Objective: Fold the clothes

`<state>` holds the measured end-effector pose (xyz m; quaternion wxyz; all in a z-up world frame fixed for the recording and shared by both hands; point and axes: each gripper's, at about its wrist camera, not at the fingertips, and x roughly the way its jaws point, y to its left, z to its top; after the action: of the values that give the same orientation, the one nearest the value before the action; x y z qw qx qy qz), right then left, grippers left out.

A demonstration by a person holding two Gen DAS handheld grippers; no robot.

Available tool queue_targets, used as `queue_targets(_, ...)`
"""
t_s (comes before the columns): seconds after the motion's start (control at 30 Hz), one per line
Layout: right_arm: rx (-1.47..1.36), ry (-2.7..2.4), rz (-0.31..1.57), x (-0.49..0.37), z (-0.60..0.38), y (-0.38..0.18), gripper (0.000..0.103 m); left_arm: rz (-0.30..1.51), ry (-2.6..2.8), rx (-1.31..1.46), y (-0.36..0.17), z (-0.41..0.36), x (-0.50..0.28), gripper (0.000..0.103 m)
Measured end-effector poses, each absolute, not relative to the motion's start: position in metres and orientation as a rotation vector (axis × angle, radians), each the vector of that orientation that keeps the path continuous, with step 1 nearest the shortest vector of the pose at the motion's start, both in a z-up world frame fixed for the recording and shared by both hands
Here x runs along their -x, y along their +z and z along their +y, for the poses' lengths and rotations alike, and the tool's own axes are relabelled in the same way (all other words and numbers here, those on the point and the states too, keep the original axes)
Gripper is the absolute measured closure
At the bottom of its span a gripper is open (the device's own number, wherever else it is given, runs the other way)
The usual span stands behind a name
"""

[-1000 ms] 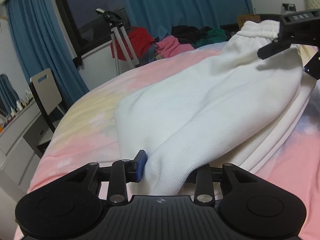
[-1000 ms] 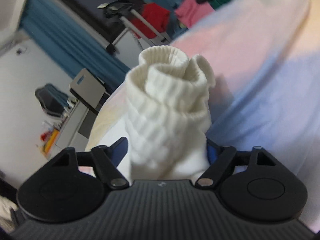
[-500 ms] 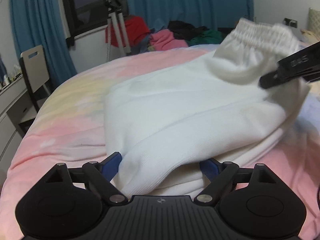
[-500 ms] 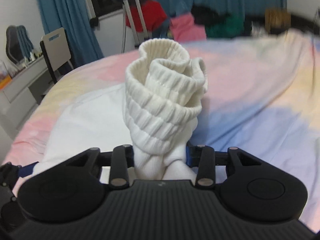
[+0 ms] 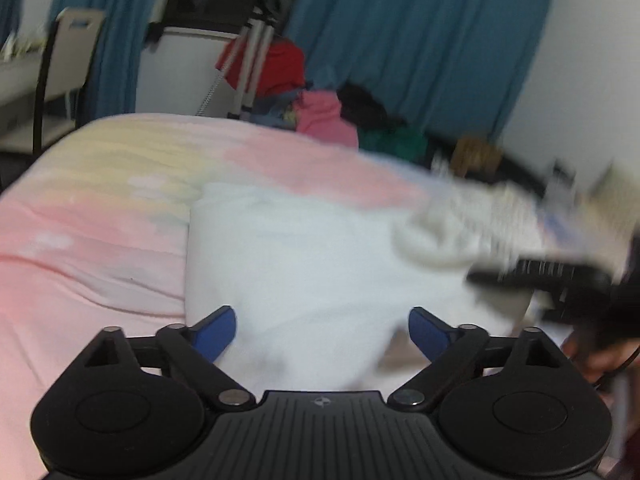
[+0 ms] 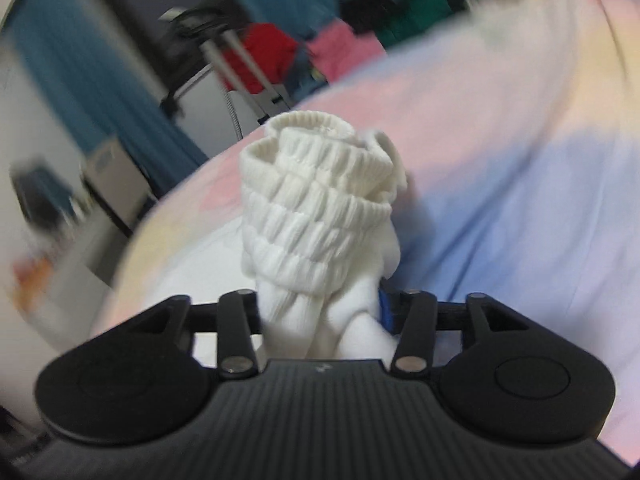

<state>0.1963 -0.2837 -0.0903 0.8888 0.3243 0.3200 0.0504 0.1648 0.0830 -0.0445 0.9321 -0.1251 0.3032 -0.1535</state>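
My right gripper (image 6: 320,316) is clamped on the ribbed waistband (image 6: 316,200) of the white trousers (image 5: 320,264), which lie on the bed (image 5: 100,208). My left gripper (image 5: 322,332) is spread wide, holding nothing, the cloth between its 2 fingers. The bunched band could slip out or drag the layers askew. The pastel bedspread is soft and creased; blue curtains (image 5: 420,40), a tripod (image 5: 252,60) and a clothes pile (image 5: 324,112) stand behind.

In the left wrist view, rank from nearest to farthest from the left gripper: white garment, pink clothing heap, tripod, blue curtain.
From the left gripper:
1. White garment, directly ahead on the bed.
2. Pink clothing heap, beyond the bed's far edge.
3. Tripod, left of the heap; roughly as far.
4. Blue curtain, against the back wall.
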Motion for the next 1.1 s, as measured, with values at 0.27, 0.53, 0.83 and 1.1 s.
queue_targets(0.27,-0.781,0.159,0.767,-0.217,-0.289,-0.127,0.038,0.736,-0.15,0.614,-0.072,0.139,-0.196,0.005)
queue_targets(0.53,-0.451,0.12,0.622,-0.184,-0.249,-0.076,0.069,0.868,-0.183,0.801,-0.101,0.155,-0.211,0.008)
queue_targets(0.83,-0.405,0.149,0.541,-0.177,-0.249,-0.057,0.07,0.868,-0.156,0.716,-0.098,0.155,-0.204,0.039)
queue_targets(1.1,-0.53,0.187,0.481,-0.177,-0.253,-0.017,0.071,0.746,-0.268,0.716,-0.034,0.15,-0.187,0.061)
